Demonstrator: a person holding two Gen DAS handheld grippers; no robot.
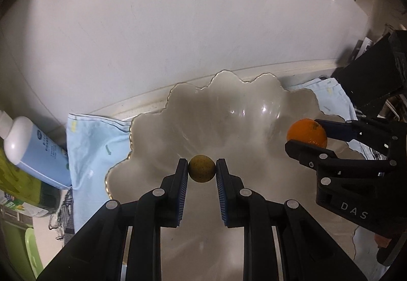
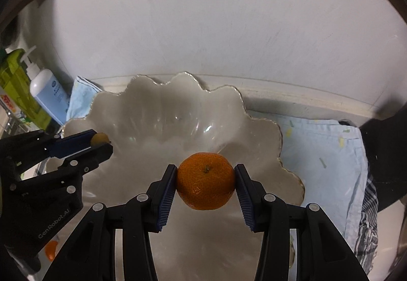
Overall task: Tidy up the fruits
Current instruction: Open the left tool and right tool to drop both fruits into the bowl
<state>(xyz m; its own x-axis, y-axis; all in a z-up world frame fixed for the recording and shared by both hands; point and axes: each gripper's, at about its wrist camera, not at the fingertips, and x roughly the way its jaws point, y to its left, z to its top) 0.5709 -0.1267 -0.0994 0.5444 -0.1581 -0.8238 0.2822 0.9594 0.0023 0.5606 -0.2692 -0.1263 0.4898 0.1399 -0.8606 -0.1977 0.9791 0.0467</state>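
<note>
A white scalloped bowl with a gold rim (image 1: 152,133) (image 2: 267,133) stands on a light blue cloth (image 1: 94,143) (image 2: 318,149). My left gripper (image 1: 202,168) is shut on a small yellow-green speckled fruit (image 1: 202,168) and holds it over the bowl's near side; it also shows in the right wrist view (image 2: 100,141), with the small fruit (image 2: 99,138) between its tips. My right gripper (image 2: 206,179) is shut on an orange mandarin (image 2: 205,180) over the bowl; in the left wrist view it (image 1: 307,133) holds the mandarin (image 1: 306,133) above the bowl's right edge.
A white and blue bottle (image 1: 33,151) (image 2: 49,95) and green packaging (image 1: 15,179) (image 2: 17,85) lie left of the cloth. A white wall (image 1: 178,27) rises just behind the bowl. A striped cloth (image 2: 368,217) lies at the right. Another orange fruit (image 2: 51,250) shows at the lower left.
</note>
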